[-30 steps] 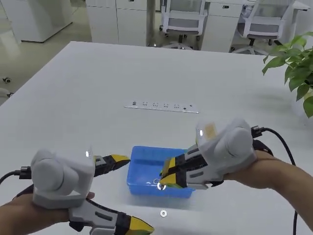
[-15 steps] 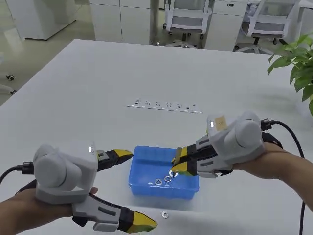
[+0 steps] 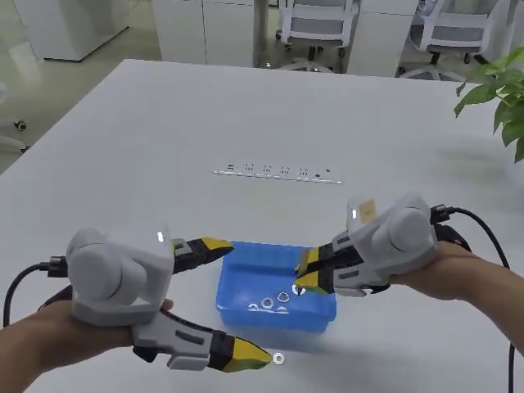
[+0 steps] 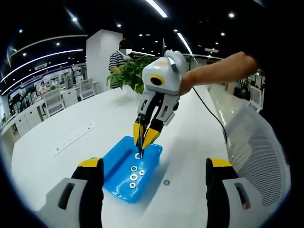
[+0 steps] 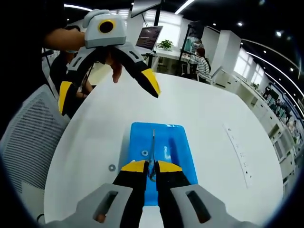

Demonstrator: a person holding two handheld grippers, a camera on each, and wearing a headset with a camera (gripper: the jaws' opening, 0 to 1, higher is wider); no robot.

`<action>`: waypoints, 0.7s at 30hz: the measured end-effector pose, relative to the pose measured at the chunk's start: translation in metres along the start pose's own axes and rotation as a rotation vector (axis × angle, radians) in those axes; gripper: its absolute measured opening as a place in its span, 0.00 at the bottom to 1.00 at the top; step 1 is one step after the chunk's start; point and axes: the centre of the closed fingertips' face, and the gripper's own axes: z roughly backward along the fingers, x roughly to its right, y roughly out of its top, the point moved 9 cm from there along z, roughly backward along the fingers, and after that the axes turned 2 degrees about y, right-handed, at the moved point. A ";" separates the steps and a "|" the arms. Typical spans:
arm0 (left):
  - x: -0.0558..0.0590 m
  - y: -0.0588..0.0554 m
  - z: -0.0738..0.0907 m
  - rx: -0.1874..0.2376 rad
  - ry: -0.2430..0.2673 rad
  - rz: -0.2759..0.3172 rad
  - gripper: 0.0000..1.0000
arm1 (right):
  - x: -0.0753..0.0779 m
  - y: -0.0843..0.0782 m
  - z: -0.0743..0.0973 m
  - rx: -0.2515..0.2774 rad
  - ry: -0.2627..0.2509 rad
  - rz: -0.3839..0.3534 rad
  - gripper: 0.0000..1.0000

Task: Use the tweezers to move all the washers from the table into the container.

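The right gripper (image 5: pixel 152 167) had its jaws pinched almost together on the rear end of the tweezers (image 5: pixel 153 147), whose thin blades ran forward and down over the blue container (image 3: pixel 246 250). A small bright ring sat right at the tweezer tips, but I could not tell whether it was pinched there or lying on the container floor. Several washers (image 3: pixel 268 304) lay flat inside the container, near its front wall. The left gripper (image 4: pixel 154 164) was spread wide with nothing between its jaws, hovering just beside the container's left end. One loose washer (image 3: pixel 279 358) lay flat on the white table (image 3: pixel 246 123), just in front of the container and close to the left gripper's lower jaw tip. By my judgement the job was nearly done, with that one piece left to fetch. It looked a light, stiff, smooth bit of metal, liable to skate on the slick top or spring out of the tips if squeezed askew. The better hold would be across the ring's band, one blade through the hole and one outside the rim, or else edge to edge after tipping it up. A power strip (image 3: pixel 278 173) lay further off, well apart from the work.
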 end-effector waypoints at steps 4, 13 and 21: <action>-0.004 0.001 -0.006 -0.001 -0.008 -0.004 0.93 | 0.000 -0.006 -0.005 -0.007 0.007 -0.007 0.08; -0.015 0.006 -0.022 -0.011 -0.038 -0.036 0.84 | 0.000 -0.014 -0.014 -0.017 0.028 -0.004 0.08; -0.022 0.011 -0.038 -0.021 -0.068 -0.066 0.70 | 0.003 -0.017 -0.018 -0.015 0.033 -0.007 0.08</action>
